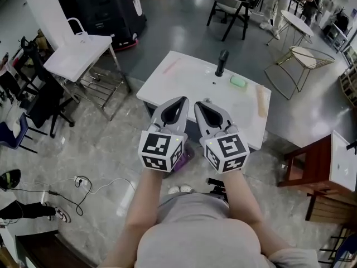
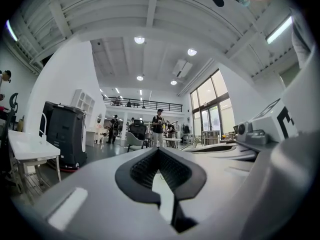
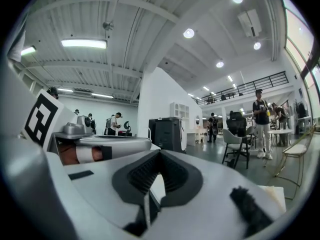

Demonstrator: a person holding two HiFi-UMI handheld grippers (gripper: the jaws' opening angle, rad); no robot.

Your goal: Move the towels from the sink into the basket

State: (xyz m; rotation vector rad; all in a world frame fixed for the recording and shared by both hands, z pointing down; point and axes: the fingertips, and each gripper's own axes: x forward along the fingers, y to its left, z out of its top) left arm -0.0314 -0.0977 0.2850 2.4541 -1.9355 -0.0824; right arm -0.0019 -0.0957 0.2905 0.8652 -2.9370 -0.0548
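Observation:
In the head view my left gripper and right gripper are held side by side, level, above the near edge of a white sink counter. A black faucet stands at the counter's back, with a green pad beside it. Both grippers have their jaws closed tip to tip with nothing between them, as the left gripper view and the right gripper view also show. No towel or basket shows in any view. The grippers hide the counter's front part.
A white folding table and a black machine stand at the left. Chairs, a round table and a wire chair are beyond the counter. A wooden cabinet is at the right, and a cable lies on the floor.

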